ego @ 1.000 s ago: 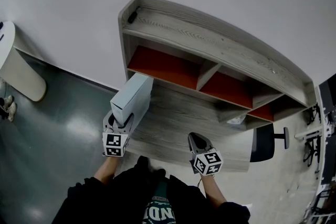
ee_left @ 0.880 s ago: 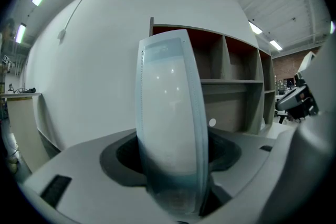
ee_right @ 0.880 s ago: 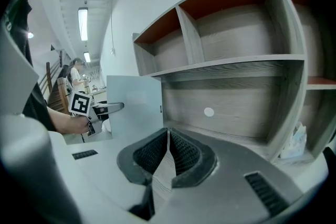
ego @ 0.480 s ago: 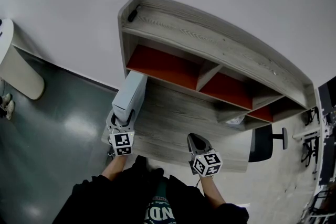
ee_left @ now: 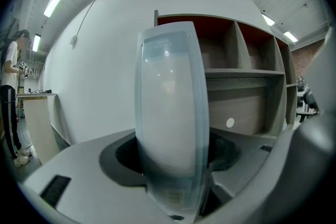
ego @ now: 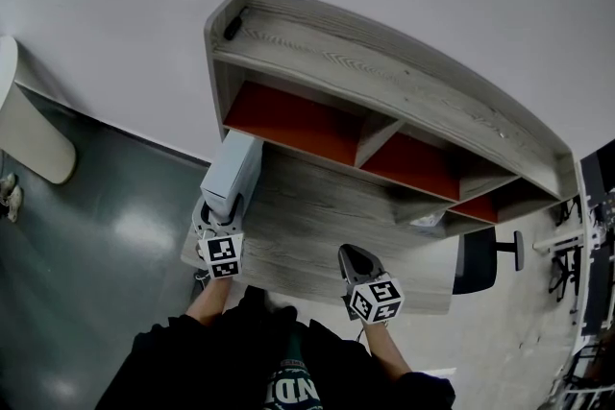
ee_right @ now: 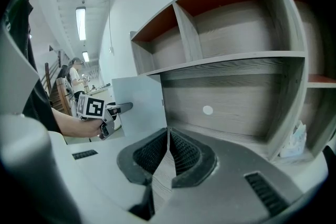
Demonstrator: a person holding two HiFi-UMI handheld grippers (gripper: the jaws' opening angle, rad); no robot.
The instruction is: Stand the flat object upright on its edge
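Observation:
The flat object is a pale blue-grey box (ego: pixel 233 173). It stands on its narrow edge at the left end of the wooden desk (ego: pixel 317 226), right under the shelf unit's left end. My left gripper (ego: pixel 223 211) is shut on the near end of the box (ee_left: pixel 170 123), which fills the space between the jaws in the left gripper view. Whether its lower edge rests on the desk I cannot tell. My right gripper (ego: pixel 354 254) hangs shut and empty over the desk's front middle. Its view shows the box (ee_right: pixel 139 105) and the left gripper (ee_right: pixel 119 108) at the left.
A grey shelf unit (ego: pixel 384 82) with red-backed compartments stands along the back of the desk. A small dark object (ego: pixel 232 27) lies on its top left corner. Crumpled white material (ee_right: pixel 294 141) sits at the right. An office chair (ego: pixel 485 259) stands right of the desk; a white round table (ego: pixel 29 130) is at the far left.
The box has turned from showing its broad face to showing only its narrow edge, more upright. My left gripper has shifted a little right and down with it. The right gripper has stayed still.

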